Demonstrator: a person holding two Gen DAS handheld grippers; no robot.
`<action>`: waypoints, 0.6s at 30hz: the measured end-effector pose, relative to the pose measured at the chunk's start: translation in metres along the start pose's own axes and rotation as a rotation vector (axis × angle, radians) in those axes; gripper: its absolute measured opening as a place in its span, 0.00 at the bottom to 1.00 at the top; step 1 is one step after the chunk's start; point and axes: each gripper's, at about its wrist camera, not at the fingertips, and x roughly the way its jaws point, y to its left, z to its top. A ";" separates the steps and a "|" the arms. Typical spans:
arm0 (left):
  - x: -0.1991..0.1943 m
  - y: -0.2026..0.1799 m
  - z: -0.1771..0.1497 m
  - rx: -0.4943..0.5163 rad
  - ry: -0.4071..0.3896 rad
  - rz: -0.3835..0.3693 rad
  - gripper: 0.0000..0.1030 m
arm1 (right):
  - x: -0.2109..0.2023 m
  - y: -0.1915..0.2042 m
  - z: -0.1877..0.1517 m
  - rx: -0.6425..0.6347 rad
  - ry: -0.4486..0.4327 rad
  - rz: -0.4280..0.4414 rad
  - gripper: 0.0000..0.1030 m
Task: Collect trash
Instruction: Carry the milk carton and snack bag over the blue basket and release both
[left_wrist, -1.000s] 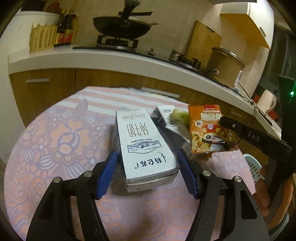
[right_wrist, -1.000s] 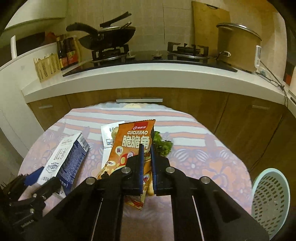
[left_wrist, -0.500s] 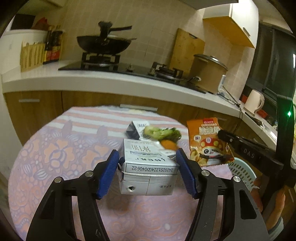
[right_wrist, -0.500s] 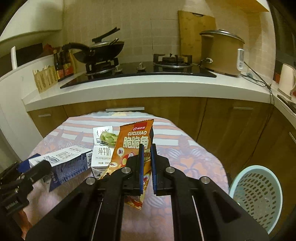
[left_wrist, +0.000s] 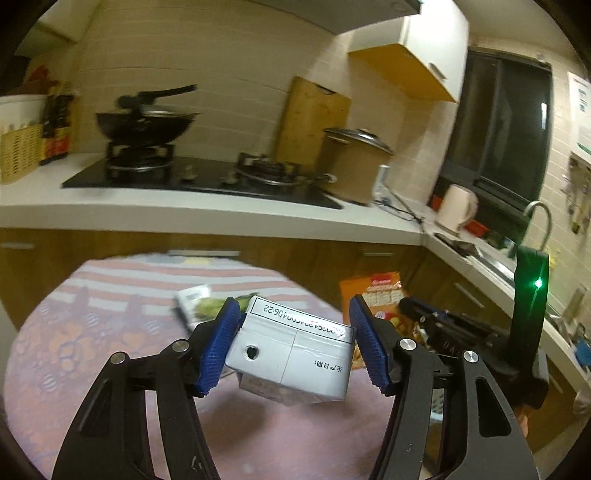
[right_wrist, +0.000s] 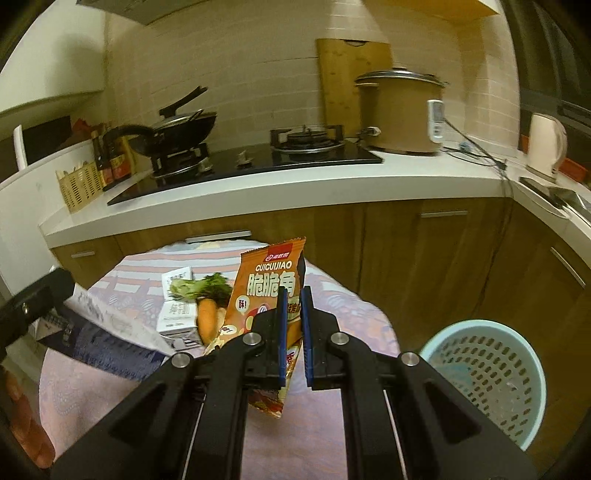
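My left gripper (left_wrist: 295, 345) is shut on a white milk carton (left_wrist: 291, 360) and holds it above the round table (left_wrist: 110, 332), base end toward the camera. My right gripper (right_wrist: 293, 332) is shut on an orange snack bag (right_wrist: 269, 284), held upright above the table's right side. The snack bag also shows in the left wrist view (left_wrist: 380, 295), with the right gripper (left_wrist: 443, 325) beside it. The held carton shows in the right wrist view (right_wrist: 107, 332) at the left. A light blue perforated basket (right_wrist: 487, 376) stands on the floor at the right of the table.
On the table lie a small white milk carton (right_wrist: 177, 314), a carrot (right_wrist: 207, 319) and leafy greens (right_wrist: 199, 288). Behind runs a white counter (right_wrist: 295, 184) with a stove, wok (right_wrist: 173, 129), rice cooker (right_wrist: 399, 114) and kettle (right_wrist: 546, 144). Wooden cabinets stand below.
My left gripper has lifted the milk carton off the table and swung right. My right gripper has carried the snack bag right, and the blue basket looms larger.
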 end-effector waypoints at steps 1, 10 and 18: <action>0.003 -0.008 0.001 0.009 0.001 -0.014 0.57 | -0.003 -0.007 0.000 0.007 -0.003 -0.008 0.05; 0.055 -0.091 0.007 0.080 0.062 -0.168 0.58 | -0.038 -0.091 -0.013 0.102 -0.036 -0.126 0.05; 0.129 -0.166 -0.015 0.121 0.218 -0.313 0.58 | -0.053 -0.172 -0.040 0.202 -0.020 -0.230 0.05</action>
